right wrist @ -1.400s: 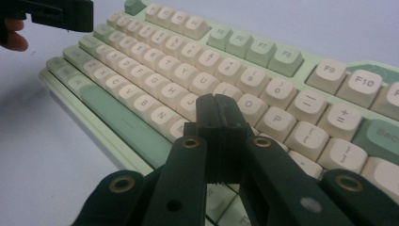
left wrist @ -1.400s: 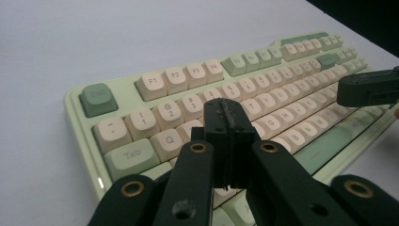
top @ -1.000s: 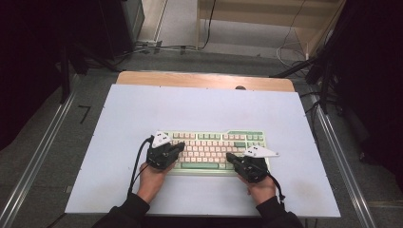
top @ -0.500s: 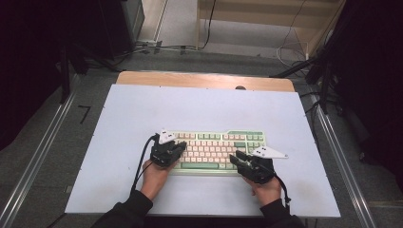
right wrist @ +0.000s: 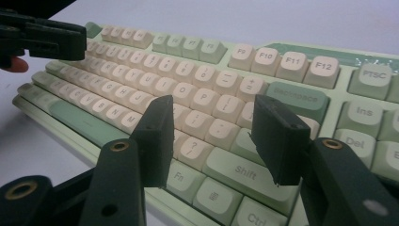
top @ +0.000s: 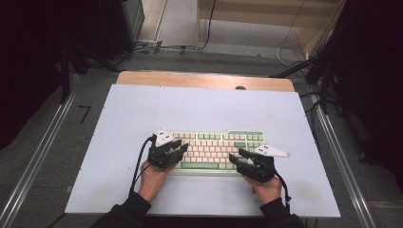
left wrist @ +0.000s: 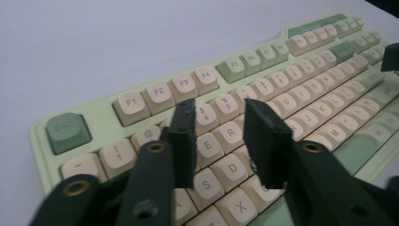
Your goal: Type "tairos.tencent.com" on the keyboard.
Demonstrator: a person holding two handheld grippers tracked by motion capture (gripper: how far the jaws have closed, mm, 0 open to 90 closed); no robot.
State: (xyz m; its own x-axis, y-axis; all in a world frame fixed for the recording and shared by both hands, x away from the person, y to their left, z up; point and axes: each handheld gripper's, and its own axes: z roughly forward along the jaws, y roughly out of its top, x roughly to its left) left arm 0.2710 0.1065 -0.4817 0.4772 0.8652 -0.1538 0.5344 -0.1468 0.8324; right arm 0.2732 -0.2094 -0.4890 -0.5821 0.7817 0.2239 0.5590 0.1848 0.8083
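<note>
The keyboard point(top: 216, 150) is positioned near the tabletop's point(top: 199, 109) front edge; both grippers' fingers point(left wrist: 184, 136), just opened, are held released above its ends.

The keyboard point(top: 216, 149) lies under both my jaws; bare surface point(top: 199, 114) stretches open beyond it and to either side, free for me to pass.

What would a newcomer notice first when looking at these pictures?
First, the green and cream keyboard lying near the front edge of the pale table. Next, the black left gripper and right gripper, held over its two ends; their jaws have just been opening, with nothing gripped between them.
</note>
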